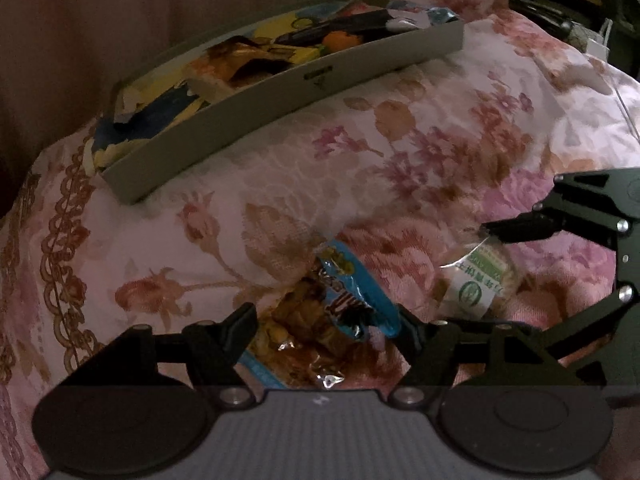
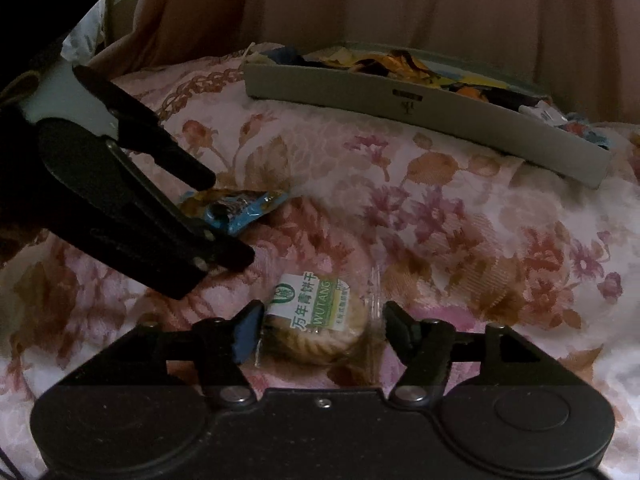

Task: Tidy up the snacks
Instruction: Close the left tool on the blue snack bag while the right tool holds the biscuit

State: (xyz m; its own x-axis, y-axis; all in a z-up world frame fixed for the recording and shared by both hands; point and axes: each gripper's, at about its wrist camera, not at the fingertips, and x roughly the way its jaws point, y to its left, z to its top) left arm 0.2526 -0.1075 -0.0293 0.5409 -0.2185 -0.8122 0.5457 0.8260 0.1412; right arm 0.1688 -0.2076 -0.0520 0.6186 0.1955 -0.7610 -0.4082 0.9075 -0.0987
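Note:
A blue snack packet (image 1: 320, 320) with brown pieces lies on the floral cloth between the fingers of my left gripper (image 1: 326, 326), which is open around it. A clear-wrapped round biscuit (image 2: 316, 320) with a green and white label lies between the fingers of my right gripper (image 2: 320, 326), also open. In the left wrist view the biscuit (image 1: 476, 284) sits right of the blue packet, under the right gripper (image 1: 532, 232). The right wrist view shows the left gripper (image 2: 224, 220) over the blue packet (image 2: 240, 208). A grey tray (image 1: 316, 80) holds several snack packets.
The floral pink cloth (image 1: 420, 152) is soft and uneven. The grey tray (image 2: 420, 116) lies at the back, near a pink curtain (image 2: 440, 8). Dark clutter (image 1: 568, 12) stands at the far right in the left wrist view.

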